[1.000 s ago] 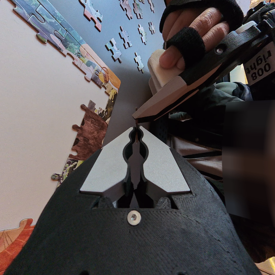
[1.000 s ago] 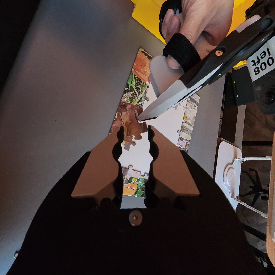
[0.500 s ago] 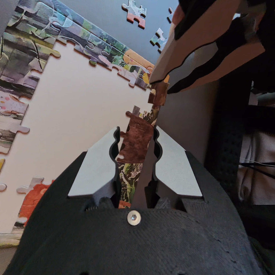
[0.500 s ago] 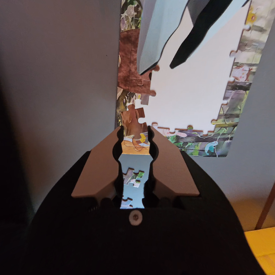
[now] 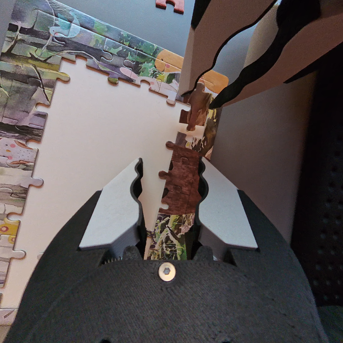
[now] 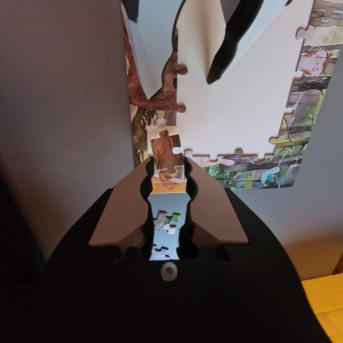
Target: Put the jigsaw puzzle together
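Note:
The part-built jigsaw puzzle [image 5: 115, 44] is a coloured border around a bare white board [image 5: 102, 130]. A loose brown piece [image 5: 198, 109] lies on the board in the corner by the right-hand border, above a gap and the joined brown section [image 5: 181, 185]. My right gripper [image 5: 197, 100] is open, its tips either side of that piece. My left gripper [image 5: 170, 161] is open and empty over the brown section. In the right wrist view the piece [image 6: 167, 150] sits just ahead of my right gripper [image 6: 168, 160], with the left gripper [image 6: 180, 90] beyond.
Loose pieces lie on the grey table: one past the puzzle's far edge [image 5: 169, 4], two seen between my right fingers [image 6: 166, 221] [image 6: 159, 252]. A yellow surface [image 6: 324, 297] borders the table. The puzzle's other border [image 6: 250, 170] runs to the right.
My left gripper, shut a second ago, has opened and swung over the puzzle. My right gripper has come down to the corner, and the brown piece now lies on the board there.

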